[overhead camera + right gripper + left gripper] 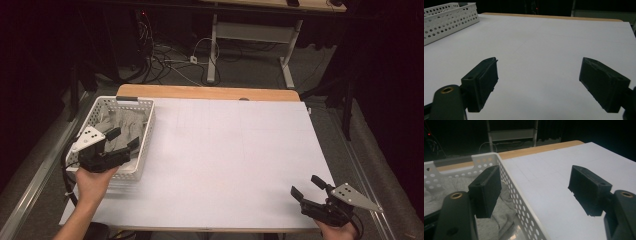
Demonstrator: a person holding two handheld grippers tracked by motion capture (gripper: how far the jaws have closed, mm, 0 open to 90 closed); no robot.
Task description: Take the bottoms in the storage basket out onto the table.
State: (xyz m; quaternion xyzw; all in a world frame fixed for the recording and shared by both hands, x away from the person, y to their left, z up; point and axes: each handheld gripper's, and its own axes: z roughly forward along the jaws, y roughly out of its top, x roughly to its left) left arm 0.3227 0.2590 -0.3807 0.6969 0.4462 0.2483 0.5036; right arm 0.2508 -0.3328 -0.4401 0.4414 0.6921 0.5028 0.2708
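A white perforated basket (145, 142) stands at the table's left edge with grey cloth (125, 122) lying in it. My left gripper (123, 138) hovers over the basket's near right corner, open. In the left gripper view its jaws straddle the basket's right wall (520, 203), one over the grey cloth (504, 216), the other over the white sheet; nothing is between them. My right gripper (306, 187) rests at the table's near right corner, open and holding nothing. The right gripper view has the basket (449, 21) far off at upper left.
A white sheet (230, 155) covers most of the wooden table (210, 92). Beyond the far edge are a desk frame (250, 35) and loose cables (170, 60) on the floor. A metal rail (35, 175) runs along the left side.
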